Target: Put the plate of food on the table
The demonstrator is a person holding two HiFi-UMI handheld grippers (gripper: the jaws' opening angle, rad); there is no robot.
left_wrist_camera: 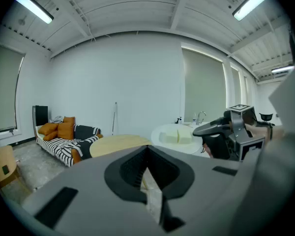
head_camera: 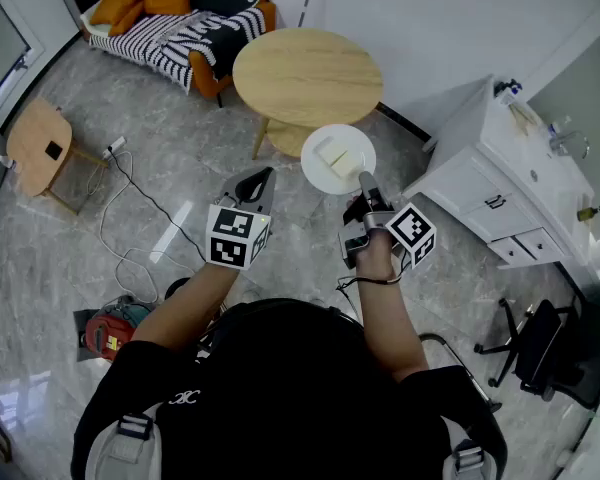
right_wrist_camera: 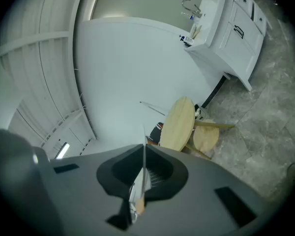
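Note:
A white plate (head_camera: 338,158) with pale yellow food blocks hangs in the air just in front of the round wooden table (head_camera: 308,76). My right gripper (head_camera: 366,184) is shut on the plate's near rim. In the right gripper view the rim (right_wrist_camera: 144,140) shows edge-on as a thin line between the jaws, with the table (right_wrist_camera: 179,124) beyond. My left gripper (head_camera: 264,178) is shut and empty, to the left of the plate. Its own view shows the plate (left_wrist_camera: 177,134), the right gripper (left_wrist_camera: 202,130) and the table (left_wrist_camera: 119,144).
A sofa (head_camera: 180,18) with a striped blanket and orange cushions stands behind the table. A white sink cabinet (head_camera: 500,168) is at the right, a black office chair (head_camera: 550,353) near it. A small wooden side table (head_camera: 40,148) and a floor cable (head_camera: 130,208) lie left.

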